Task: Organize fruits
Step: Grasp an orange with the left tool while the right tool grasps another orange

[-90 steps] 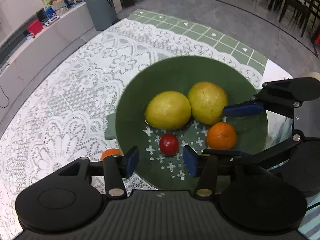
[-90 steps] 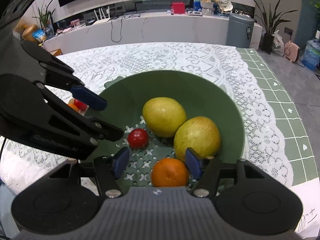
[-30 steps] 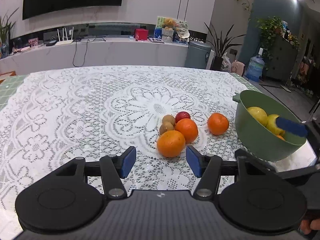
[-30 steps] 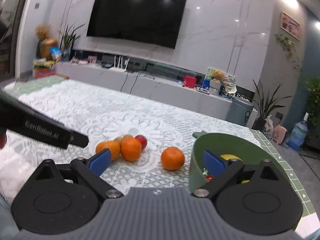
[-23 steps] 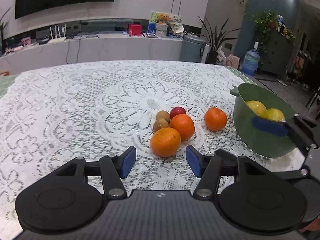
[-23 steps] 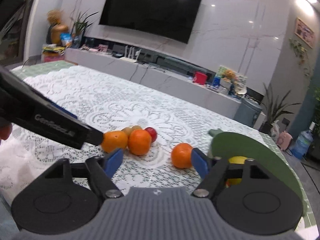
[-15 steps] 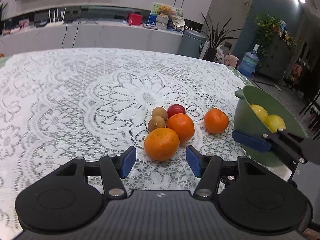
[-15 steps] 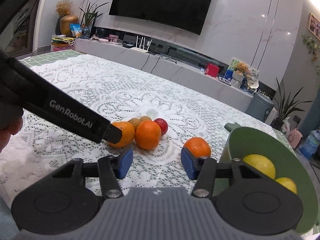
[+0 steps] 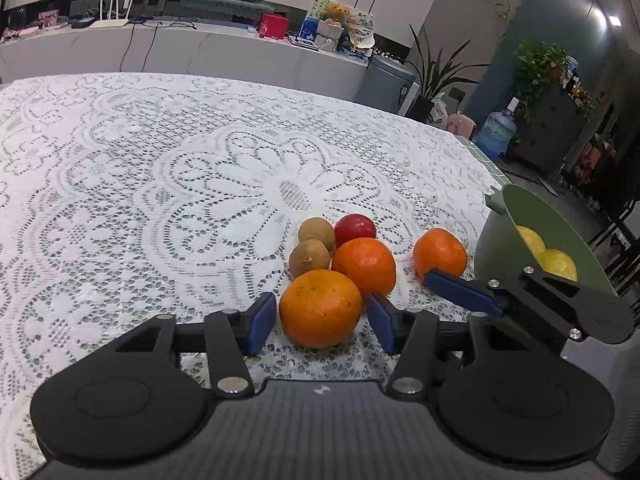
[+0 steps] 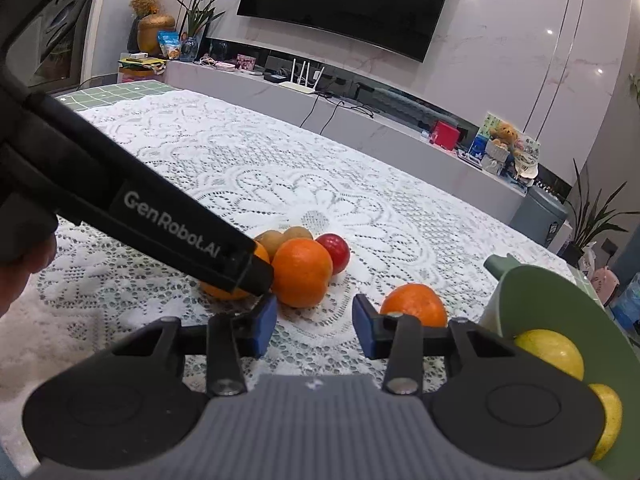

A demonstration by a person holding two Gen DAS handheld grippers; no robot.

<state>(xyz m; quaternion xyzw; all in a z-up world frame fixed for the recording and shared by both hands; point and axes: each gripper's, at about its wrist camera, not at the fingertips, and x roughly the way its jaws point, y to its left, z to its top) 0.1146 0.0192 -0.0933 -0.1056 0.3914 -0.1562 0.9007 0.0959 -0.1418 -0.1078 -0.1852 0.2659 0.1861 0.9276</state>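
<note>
Left tongs (image 9: pixel 320 316) closing round nearest orange (image 9: pixel 321 307), pads just apart.

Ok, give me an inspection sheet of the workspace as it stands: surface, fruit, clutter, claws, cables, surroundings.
Surface: white lace tablecloth, lying flat.
Job's things: large orange, second orange, red round fruit and two brown fruits clustered; lone orange apart; green plastic bowl holds yellow fruits.
Clutter: nothing seen.
Claws: left claw has just been closing, large orange between its pads, thin gaps visible; right claw has just been closing, nothing between its pads, lone orange just beyond one finger.
Cables: black cables at the far counter only.
Surroundings: wall television, grey bin, potted plants.
</note>
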